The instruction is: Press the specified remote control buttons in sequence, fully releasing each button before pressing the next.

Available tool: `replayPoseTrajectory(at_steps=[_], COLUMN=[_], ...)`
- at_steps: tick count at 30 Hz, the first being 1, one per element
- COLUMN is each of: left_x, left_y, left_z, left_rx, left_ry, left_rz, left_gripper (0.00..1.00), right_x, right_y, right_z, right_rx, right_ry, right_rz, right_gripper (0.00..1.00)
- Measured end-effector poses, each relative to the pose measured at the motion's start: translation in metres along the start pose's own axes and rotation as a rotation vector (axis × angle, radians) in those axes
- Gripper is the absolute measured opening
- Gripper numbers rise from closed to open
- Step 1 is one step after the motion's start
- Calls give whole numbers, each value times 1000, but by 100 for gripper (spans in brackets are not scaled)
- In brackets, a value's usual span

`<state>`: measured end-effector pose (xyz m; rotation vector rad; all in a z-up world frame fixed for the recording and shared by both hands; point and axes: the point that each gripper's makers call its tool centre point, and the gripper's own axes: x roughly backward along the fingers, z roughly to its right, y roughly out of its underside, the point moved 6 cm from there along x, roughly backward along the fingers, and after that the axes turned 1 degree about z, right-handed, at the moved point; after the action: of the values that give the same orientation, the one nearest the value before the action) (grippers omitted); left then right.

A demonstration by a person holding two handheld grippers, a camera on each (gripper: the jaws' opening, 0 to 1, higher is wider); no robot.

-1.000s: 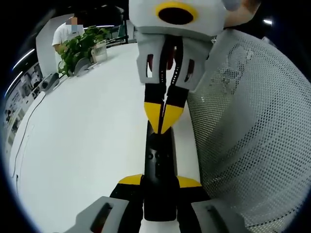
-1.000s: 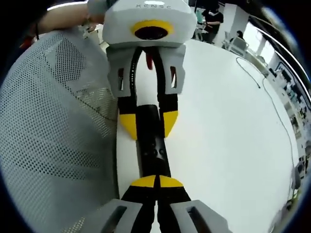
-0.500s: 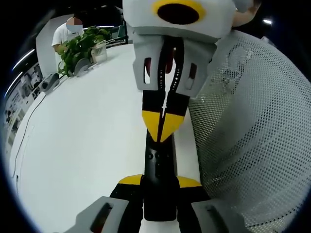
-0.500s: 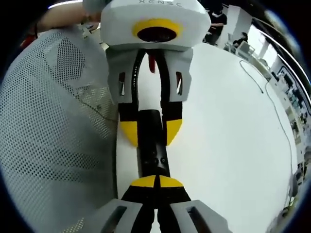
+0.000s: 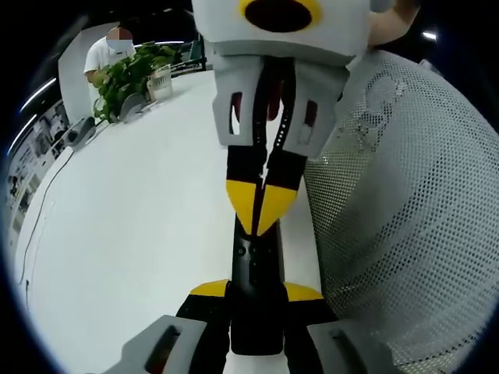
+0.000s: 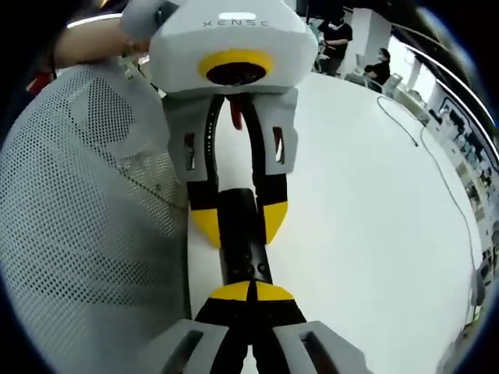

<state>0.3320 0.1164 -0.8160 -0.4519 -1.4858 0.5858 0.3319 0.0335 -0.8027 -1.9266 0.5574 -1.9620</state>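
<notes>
Left gripper view: a potted green leafy plant [image 5: 129, 74] stands at the far edge of the broad white table [image 5: 132, 226]. The slim black remote control [image 5: 253, 269] lies near the table's edge, its near end pinched between the yellow-tipped jaws of the left gripper [image 5: 256, 294]. The right gripper [image 5: 257, 210] faces it, jaws pressed together, tips down on the remote's top face. A grey mesh chair back [image 5: 405, 226] stands beside the table.

Right gripper view: the mesh chair back [image 6: 86, 234], the left gripper [image 6: 238, 222] clamping the remote [image 6: 243, 253], the right gripper's [image 6: 251, 292] closed tips on it.
</notes>
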Motion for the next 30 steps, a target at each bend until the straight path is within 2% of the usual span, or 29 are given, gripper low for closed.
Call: replayPoseTrajectory(at_steps=[5, 10, 16, 18, 21, 25, 30], left_x=[0, 0, 1, 1, 1, 1, 1], left_y=[0, 0, 1, 1, 1, 1, 1], left_z=[0, 0, -1, -1, -1, -1, -1], left_rx=[-1, -3, 9, 17, 19, 26, 26], left_ry=[0, 0, 2, 4, 4, 5, 6], left_rz=[-1, -2, 5, 10, 13, 18, 21], left_gripper=[24, 24, 24, 24, 24, 24, 24], right_x=[0, -1, 2, 1, -1, -6, -8], right_y=[-1, -2, -1, -5, -11, -10, -11], right_z=[-1, 0, -4, -10, -16, -16, -20], right_rx=[50, 57, 62, 63, 113, 183, 227], right_ry=[14, 28, 45, 16, 12, 25, 41], right_rz=[-20, -36, -4, 16, 24, -26, -42], right_gripper=[0, 0, 0, 0, 0, 0, 0])
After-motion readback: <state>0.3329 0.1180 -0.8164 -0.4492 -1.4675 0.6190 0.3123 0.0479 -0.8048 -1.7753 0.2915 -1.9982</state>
